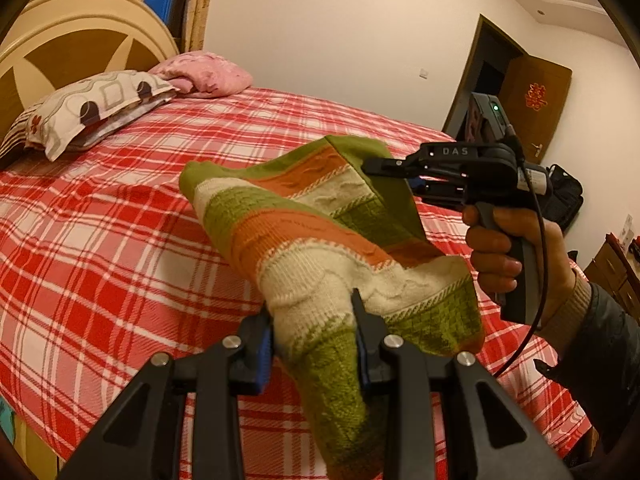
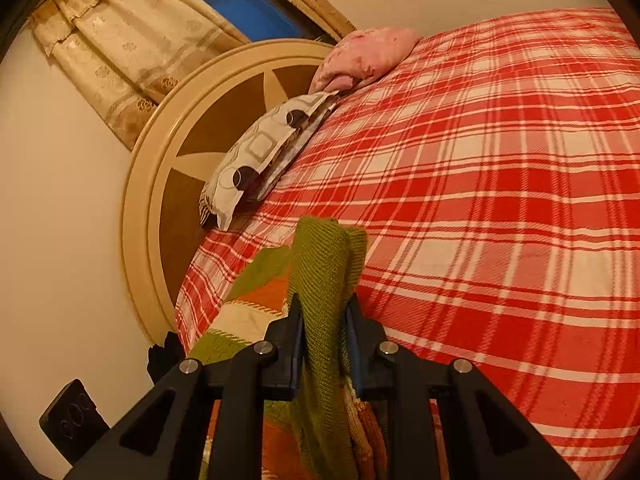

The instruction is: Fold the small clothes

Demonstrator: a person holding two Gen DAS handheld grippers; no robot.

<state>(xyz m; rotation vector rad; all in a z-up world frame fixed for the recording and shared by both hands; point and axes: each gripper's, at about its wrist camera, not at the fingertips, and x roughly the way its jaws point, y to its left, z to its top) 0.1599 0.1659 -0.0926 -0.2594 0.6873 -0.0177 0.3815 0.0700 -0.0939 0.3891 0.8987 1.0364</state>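
Observation:
A small knitted sweater (image 1: 304, 220) with green, orange and cream stripes hangs in the air above the bed, stretched between both grippers. My left gripper (image 1: 314, 320) is shut on its cream and green edge at the bottom of the left wrist view. My right gripper (image 1: 380, 172), held by a hand, is shut on the sweater's far green edge at the right of that view. In the right wrist view the right gripper (image 2: 324, 312) pinches a bunched green fold of the sweater (image 2: 324, 264), with striped cloth hanging to its left.
A bed with a red and white plaid cover (image 1: 120, 208) fills the scene below. A patterned pillow (image 1: 92, 108) and a pink pillow (image 1: 204, 74) lie by the round headboard (image 1: 52, 44). A door (image 1: 532, 104) and dark bag (image 1: 568, 196) stand at right.

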